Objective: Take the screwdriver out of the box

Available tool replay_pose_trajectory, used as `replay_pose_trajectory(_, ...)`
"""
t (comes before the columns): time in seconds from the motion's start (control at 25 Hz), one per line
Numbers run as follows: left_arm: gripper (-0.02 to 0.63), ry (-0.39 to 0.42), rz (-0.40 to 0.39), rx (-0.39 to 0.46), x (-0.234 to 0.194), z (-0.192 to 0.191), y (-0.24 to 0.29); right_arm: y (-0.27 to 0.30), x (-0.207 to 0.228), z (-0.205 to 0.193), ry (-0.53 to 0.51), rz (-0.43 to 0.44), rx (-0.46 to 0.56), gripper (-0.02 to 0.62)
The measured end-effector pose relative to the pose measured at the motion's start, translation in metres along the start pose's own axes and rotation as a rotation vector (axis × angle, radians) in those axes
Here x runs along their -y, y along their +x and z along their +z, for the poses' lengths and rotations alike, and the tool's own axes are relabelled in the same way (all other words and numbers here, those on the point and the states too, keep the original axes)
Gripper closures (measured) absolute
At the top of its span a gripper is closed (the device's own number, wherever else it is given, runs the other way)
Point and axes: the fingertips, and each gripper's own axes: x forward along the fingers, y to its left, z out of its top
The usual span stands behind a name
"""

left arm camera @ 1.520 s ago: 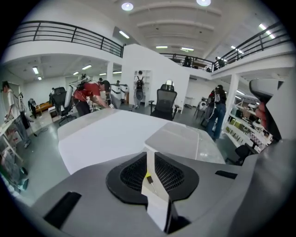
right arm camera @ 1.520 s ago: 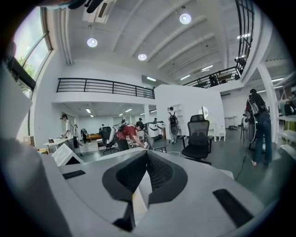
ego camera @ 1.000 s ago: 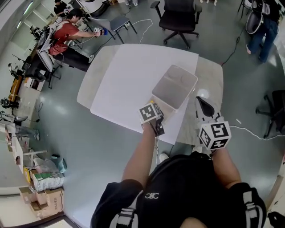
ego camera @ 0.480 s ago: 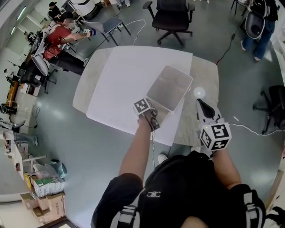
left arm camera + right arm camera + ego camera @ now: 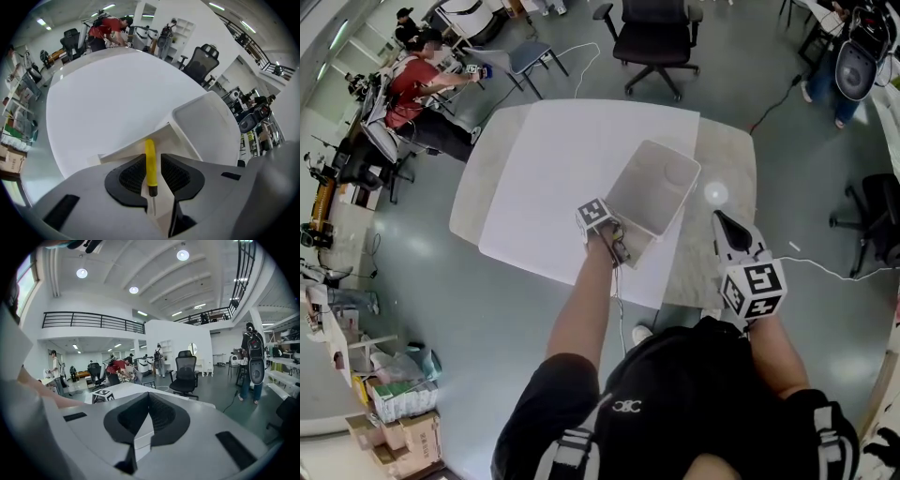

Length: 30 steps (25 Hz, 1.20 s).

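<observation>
My left hand-held gripper had dropped into the box's near end. Its jaws, just closing, stood apart around the yellow screwdriver lying inside. My right hand-held gripper hung closed over the white worktop. A chair stood beyond.

Screwdriver: yellow handle, black collar, silvery shaft. Box: plain off-white inside and out. Desk: pale beige top, white sheet over middle, beige showing at left and right edges. Right gripper: grey body, black ribbed pads; cube white with black square markers.
</observation>
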Motion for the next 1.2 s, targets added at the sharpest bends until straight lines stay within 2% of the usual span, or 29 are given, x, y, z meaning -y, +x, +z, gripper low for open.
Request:
replay_pose_trajectory(0.16,0.489,0.02,0.064,-0.022,-0.006,0.003,0.008,-0.002,0.007,-0.002,0.002,-0.013,-0.003,0.583)
replay_pose_trajectory(0.76,0.522,0.144,0.169,-0.088,-0.004,0.003,0.024,-0.011,0.006,-0.008,-0.001,-0.015,-0.015,0.583)
replay_pose_trajectory(0.88,0.526,0.146,0.165,-0.083,-0.002,0.004,0.024,-0.015,0.01,-0.009,-0.001,-0.022,-0.015,0.583)
replay_pose_trajectory(1.2,0.531,0.079,0.081,-0.034,0.0,0.001,0.004,-0.021,0.008,-0.005,0.0,-0.009,-0.021,0.583)
